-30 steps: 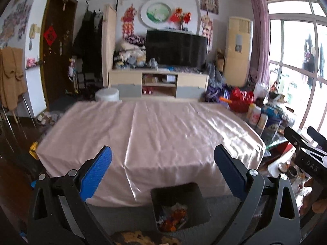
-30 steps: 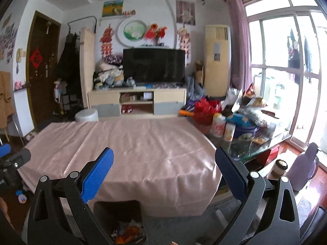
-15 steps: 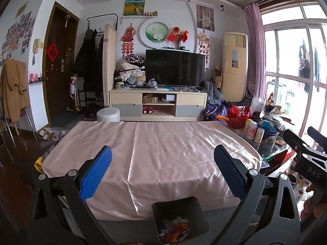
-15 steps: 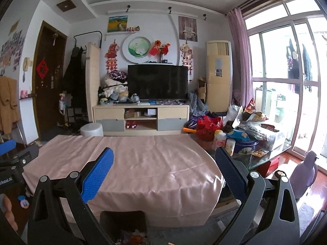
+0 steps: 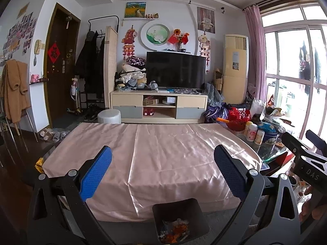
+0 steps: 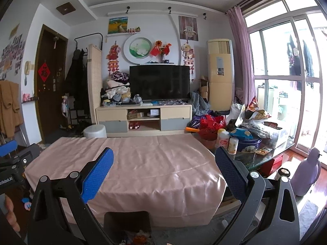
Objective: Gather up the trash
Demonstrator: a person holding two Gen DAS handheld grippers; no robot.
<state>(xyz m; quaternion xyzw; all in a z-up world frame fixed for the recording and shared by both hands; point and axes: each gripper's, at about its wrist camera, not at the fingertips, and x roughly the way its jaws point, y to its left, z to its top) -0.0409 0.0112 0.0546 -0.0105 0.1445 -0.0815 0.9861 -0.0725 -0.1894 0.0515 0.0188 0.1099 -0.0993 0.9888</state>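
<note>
- The left gripper [image 5: 162, 171] fills the bottom of its own view, jaws spread wide with nothing between the blue pads [image 5: 96, 176].
- The right gripper [image 6: 163, 172] sits the same way at the bottom of its view, jaws wide and holding nothing.
- A dark bin [image 5: 180, 220] stands on the floor at the lower centre of the left view, just in front of the surface's near edge; mixed orange and white trash [image 5: 175, 231] lies inside it.
- In the right view the bin [image 6: 126, 222] shows at the bottom edge, left of centre.
- Beyond it, the surface under a pink satin cloth [image 5: 151, 153] spans the middle of the frame.
- At right, a glass side table [image 6: 263, 157] carries bottles, a blue tin and bags.
- Farthest back, a TV [image 5: 175, 72] stands on a low cabinet [image 5: 159, 106] against the wall.
</note>
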